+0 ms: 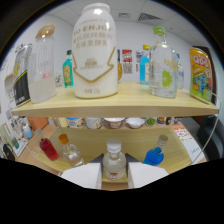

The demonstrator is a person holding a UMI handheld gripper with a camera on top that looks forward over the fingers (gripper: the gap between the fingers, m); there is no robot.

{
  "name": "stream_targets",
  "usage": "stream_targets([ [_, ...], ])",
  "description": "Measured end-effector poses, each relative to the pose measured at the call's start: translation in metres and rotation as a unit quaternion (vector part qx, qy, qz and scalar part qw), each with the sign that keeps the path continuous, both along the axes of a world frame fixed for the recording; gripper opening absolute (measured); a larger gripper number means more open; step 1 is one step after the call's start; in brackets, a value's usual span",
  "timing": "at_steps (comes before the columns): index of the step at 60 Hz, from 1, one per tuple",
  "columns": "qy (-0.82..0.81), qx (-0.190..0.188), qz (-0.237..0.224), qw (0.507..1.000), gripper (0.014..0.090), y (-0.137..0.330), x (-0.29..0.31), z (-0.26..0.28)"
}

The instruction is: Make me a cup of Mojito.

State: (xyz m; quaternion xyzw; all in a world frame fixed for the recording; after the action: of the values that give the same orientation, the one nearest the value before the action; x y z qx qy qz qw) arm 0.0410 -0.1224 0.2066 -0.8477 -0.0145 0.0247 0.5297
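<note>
The claw (pixel 114 176) has its two pale fingers apart, and a small clear bottle with a white cap (pixel 114 161) stands between them on the lower shelf (pixel 90 135), a sliver of gap visible at each side. I cannot tell whether the pads touch the glass, so I judge it framed rather than clamped, the bottle bearing on its own base.

Just beyond the fingers on that same shelf stand a red bottle (pixel 48 148), a clear bottle with an orange cap (pixel 70 150) and a blue bottle (pixel 154 155), spread out so each can be reached singly. Behind them, along the back edge of that shelf, sits a row of small bowls or cups (pixel 114 122), too small to read.

The upper shelf (pixel 120 106) carries the taller stock: a large white jar with printed lettering (pixel 95 52) at its middle, a tall clear container (pixel 41 65) toward one end, a lime-labelled clear bottle (pixel 163 65) and a yellow-orange can (pixel 201 72) toward the other. The lime bottle seems a likely Mojito ingredient, kept high and well apart from the claw.
</note>
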Motion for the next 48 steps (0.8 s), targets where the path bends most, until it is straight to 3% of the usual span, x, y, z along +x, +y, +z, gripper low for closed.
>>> stream_targets([
  [14, -0.010, 0.014, -0.012, 1.000, 0.0342, -0.050, 0.031, 0.019],
  [29, -0.033, -0.037, -0.045, 0.998, 0.0341, -0.098, 0.078, -0.039],
  [40, -0.091, -0.058, -0.035, 0.994, 0.0341, -0.108, 0.089, -0.066],
  [48, -0.194, -0.043, -0.019, 0.980, 0.0341, -0.102, 0.097, -0.054],
])
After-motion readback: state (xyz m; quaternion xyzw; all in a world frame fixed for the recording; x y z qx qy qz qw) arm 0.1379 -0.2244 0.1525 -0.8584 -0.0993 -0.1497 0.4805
